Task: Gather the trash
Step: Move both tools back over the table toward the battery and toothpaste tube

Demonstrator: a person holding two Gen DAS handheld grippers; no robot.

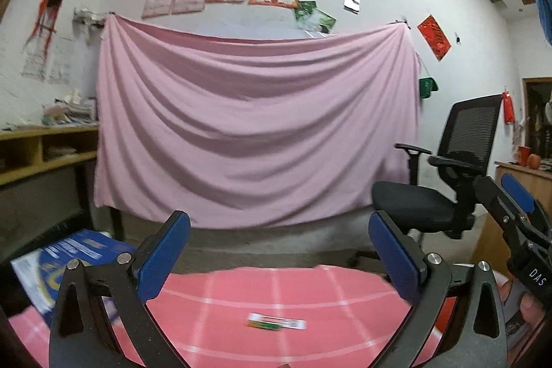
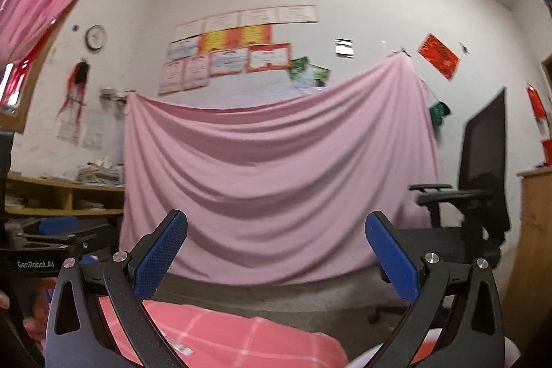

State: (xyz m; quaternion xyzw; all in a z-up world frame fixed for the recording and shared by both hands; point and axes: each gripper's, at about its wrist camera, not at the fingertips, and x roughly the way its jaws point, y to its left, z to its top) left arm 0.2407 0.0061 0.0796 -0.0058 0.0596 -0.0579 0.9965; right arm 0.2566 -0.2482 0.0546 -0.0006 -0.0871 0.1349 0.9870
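Though cluttered, shelf cubbies [image 1: 51, 154] beside sheet [image 1: 255, 126].

Ahead of me the counter [image 1: 241, 295] lies mostly bare, only a small wrapper [image 1: 277, 322] in the middle. A box [image 1: 69, 257] crowds its left edge. A chair [image 1: 448, 181] blocks the right, beyond it.

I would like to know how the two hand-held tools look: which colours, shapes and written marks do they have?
Both the left tool and the right tool have black, matt, curved arms with silver round rivets and slot-shaped cut-outs. Each finger carries a flat blue pad with a fine dotted texture. Seen from the side, the left body reads "GenRobot.AI", and the right one shows the white letters "DAS". No cables or sleeves are visible.
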